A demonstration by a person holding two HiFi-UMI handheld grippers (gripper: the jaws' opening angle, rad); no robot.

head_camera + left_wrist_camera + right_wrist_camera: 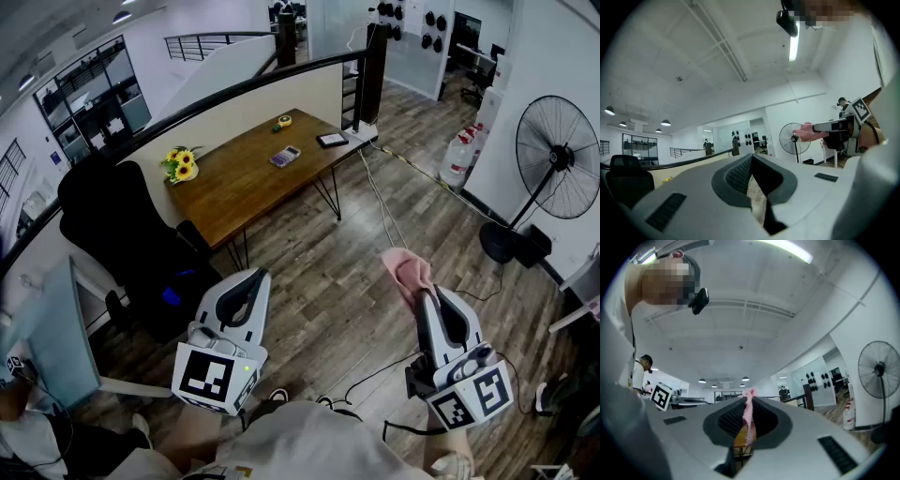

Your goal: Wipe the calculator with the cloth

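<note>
A long wooden counter [234, 187] on thin black legs is seen well ahead, set against a curved low wall topped by a dark railing [234, 86]. The calculator [285, 156] lies flat on the counter toward its far end, well apart from both tools. A bunch of sunflowers [180, 165] is placed at the counter's near left corner, a small yellow item [284, 120] by the far edge, and a flat dark slab [332, 140] at the far right corner. A black office chair [117, 230] is parked beside the counter. The room is floored in grey-brown wood planks [347, 262], across which thin cables are trailed. A standing fan [555, 169] is placed at the right, by a white wall.

The left tool [260, 277] is held low over the floor with its jaws pressed together and nothing gripped between them. The pink cloth [405, 269] is pinched in the closed jaws of the right tool [424, 292], its loose part bunched beyond the tips.
</note>
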